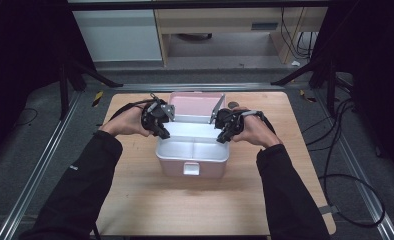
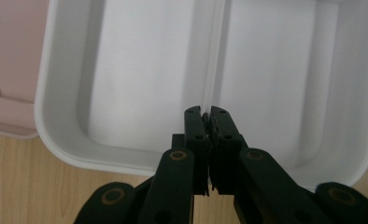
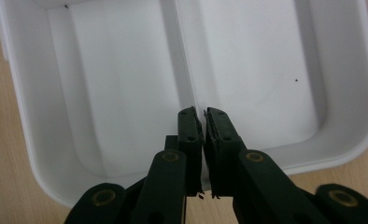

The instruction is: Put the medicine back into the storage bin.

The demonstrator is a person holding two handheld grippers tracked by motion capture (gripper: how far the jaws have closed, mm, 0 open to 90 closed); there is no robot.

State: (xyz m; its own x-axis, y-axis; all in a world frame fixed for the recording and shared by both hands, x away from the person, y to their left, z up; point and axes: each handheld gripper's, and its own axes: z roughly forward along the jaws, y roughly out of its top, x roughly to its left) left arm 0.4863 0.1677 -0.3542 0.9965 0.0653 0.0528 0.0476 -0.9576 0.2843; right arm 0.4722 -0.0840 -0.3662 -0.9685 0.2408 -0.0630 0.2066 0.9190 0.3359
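A pink box [image 1: 192, 162] sat in the middle of the wooden tabletop [image 1: 135, 195]. Its pink lid [image 1: 192, 106] stood open at the far side, tipped up and back. Inside the box lay a white tray [image 2: 65, 140]. A thin wall [image 3: 184, 70] ran down the middle of the tray and split it into two parts. Both parts looked bare and clean.

I held my left gripper [image 1: 161, 131] over the left edge of the box. In the left gripper view, its two black jaws were pressed together with nothing between them. They pointed down at the tray, right above the thin wall in the middle.

I held my right gripper [image 1: 222, 136] over the right edge of the box. In the right gripper view, its jaws were almost together, with only a thin crack between them and nothing held. They also pointed at the thin wall.

My two hands were on either side of the box, near its back corners. My dark sleeves [image 1: 85, 185] came in from the near side of the tabletop. A small white latch [image 1: 191, 169] sat on the front of the box, facing me.
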